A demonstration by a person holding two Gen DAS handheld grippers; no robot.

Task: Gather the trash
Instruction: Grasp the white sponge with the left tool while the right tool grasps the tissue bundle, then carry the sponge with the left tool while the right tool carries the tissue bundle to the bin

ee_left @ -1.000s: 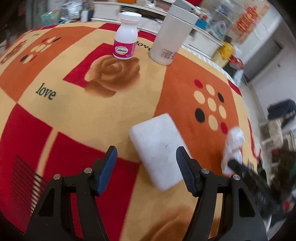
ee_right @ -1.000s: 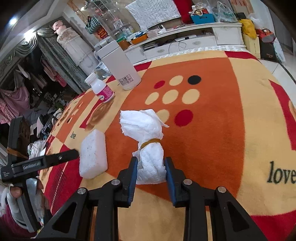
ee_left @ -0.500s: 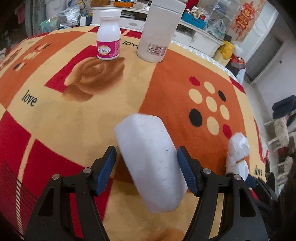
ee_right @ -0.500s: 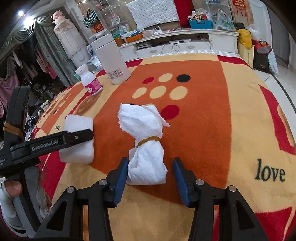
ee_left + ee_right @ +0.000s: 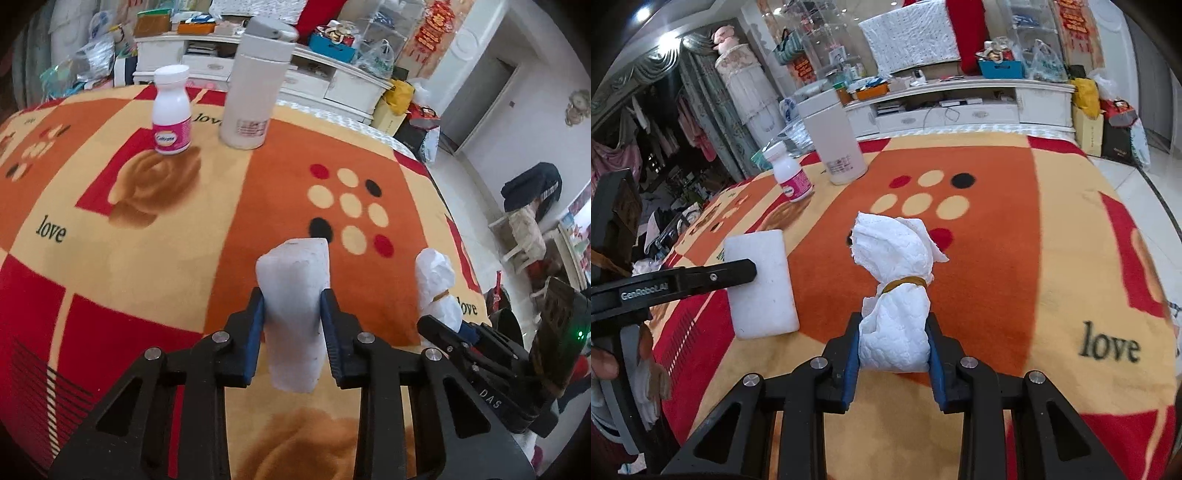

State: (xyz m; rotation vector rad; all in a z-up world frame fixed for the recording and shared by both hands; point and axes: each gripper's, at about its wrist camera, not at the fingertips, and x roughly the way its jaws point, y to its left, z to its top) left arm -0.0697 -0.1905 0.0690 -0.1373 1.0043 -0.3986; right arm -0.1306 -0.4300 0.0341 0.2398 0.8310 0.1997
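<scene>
My left gripper (image 5: pixel 291 314) is shut on a white foam block (image 5: pixel 293 302) and holds it on edge above the blanket. The block also shows in the right wrist view (image 5: pixel 761 282), with the left gripper's finger across it. My right gripper (image 5: pixel 893 349) is shut on a white paper-towel bundle (image 5: pixel 895 280) tied with a brown rubber band. The bundle also shows in the left wrist view (image 5: pixel 437 286), to the right of the block, with the right gripper (image 5: pixel 465 332) below it.
An orange, red and cream "love" blanket (image 5: pixel 129 221) covers the table. A pink-labelled white pill bottle (image 5: pixel 171 114) and a tall white canister (image 5: pixel 256 86) stand at the far side. A cluttered white cabinet (image 5: pixel 960 107) stands beyond. The table edge drops to the floor on the right (image 5: pixel 472 192).
My left gripper closed on the foam block and raised it on edge. My right gripper, open half a second ago, closed on the paper-towel bundle.
</scene>
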